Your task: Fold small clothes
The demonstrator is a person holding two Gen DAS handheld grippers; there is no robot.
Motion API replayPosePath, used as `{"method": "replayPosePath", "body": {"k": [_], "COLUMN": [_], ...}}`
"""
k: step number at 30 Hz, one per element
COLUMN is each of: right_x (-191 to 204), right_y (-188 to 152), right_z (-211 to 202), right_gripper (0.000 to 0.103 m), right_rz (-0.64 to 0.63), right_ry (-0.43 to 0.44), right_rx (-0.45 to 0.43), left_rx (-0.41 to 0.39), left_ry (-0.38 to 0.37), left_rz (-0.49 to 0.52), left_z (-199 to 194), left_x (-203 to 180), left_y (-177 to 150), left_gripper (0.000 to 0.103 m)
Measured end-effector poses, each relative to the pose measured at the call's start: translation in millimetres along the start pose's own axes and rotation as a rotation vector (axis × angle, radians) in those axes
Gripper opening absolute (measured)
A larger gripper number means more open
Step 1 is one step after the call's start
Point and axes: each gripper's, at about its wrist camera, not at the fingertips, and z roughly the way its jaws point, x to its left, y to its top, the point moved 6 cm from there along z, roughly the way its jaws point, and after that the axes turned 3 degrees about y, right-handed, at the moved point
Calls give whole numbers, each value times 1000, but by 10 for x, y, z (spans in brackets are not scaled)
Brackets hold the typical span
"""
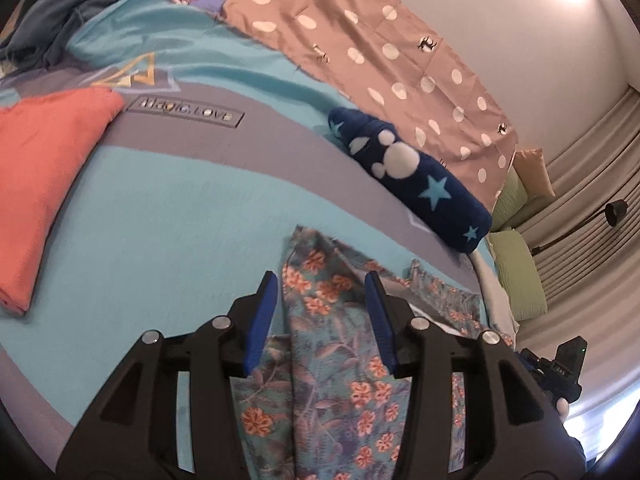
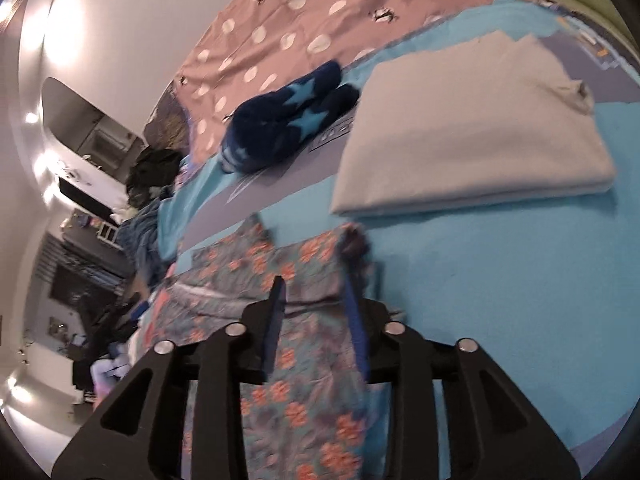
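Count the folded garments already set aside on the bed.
3: a coral one at the left wrist view's left edge, a grey one at the right wrist view's upper right, and a navy starred one by the dotted cloth. Others may be out of view.

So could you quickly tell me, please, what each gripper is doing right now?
Left gripper: open, floral garment between its fingers, not pinched.
Right gripper: open over the same garment, not gripping.
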Motion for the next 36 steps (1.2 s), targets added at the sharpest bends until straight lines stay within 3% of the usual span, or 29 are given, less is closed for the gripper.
{"method": "replayPosePath", "body": {"k": [3,4,5,6,7,8,10,12,15,17,19,20,24,25,26,27,29,30,32,34,36], "right_x": [70,78,83,85,78,61,-40,-185,-149,-108,-126,-152,-139,-128,-103,-60,29,54,-47,-205,-261], "right_y": [-30,-19,20,77,178,289,592,756,665,490,326,262,50,33,32,58,187,352,577,688,616], "right_z": [128,190,252,273,274,246,154,104,139,147,151,139,243,291,330,358,273,181,110,279,499], "right_gripper": [29,5,0,0,0,0,0,0,3,8,41,44,44,36,19,4,4,4,4,5,12], "right_rz": [-23,-20,0,28,57,86,170,224,161,100,111,123,69,60,54,52,76,105,201,253,220], "right_ry": [-45,-51,-33,-11,15,44,101,68,54,25,27,10,-96,-104,-101,-73,29,105,153,101,-25], "right_rx": [32,42,45,26,-11,-58,-200,-257,-186,-112,-50,-28,59,74,77,74,-8,-91,-172,-143,-68], "left_rx": [36,46,49,55,60,67,57,49,46,60,63,62,61,61,59,55,20,-3,-8,-5,9], "left_ry": [60,76,87,93,90,87,95,84,75,79,82,83,89,93,95,82,71,72,54,46,42], "left_rz": [47,65,74,85,89,87,68,63,100,119,126,127,138,144,148,152,149,141,99,73,74], "left_z": [163,229,274,335,380,440,507,511,480,495,514,512,544,558,560,561,523,500,505,529,550], "left_x": [15,14,6,-5,-16,-26,-17,-24,-44,-33,-27,-30,-50,-58,-63,-81,-90,-78,-32,4,16], "left_y": [-34,-27,-22,5,31,68,140,160,124,78,65,64,81,91,100,117,176,219,265,275,241], "left_gripper": [46,45,45,38,21,16,16,17,35,38,40,40,42,40,37,6,4,4,4,6,9]}}
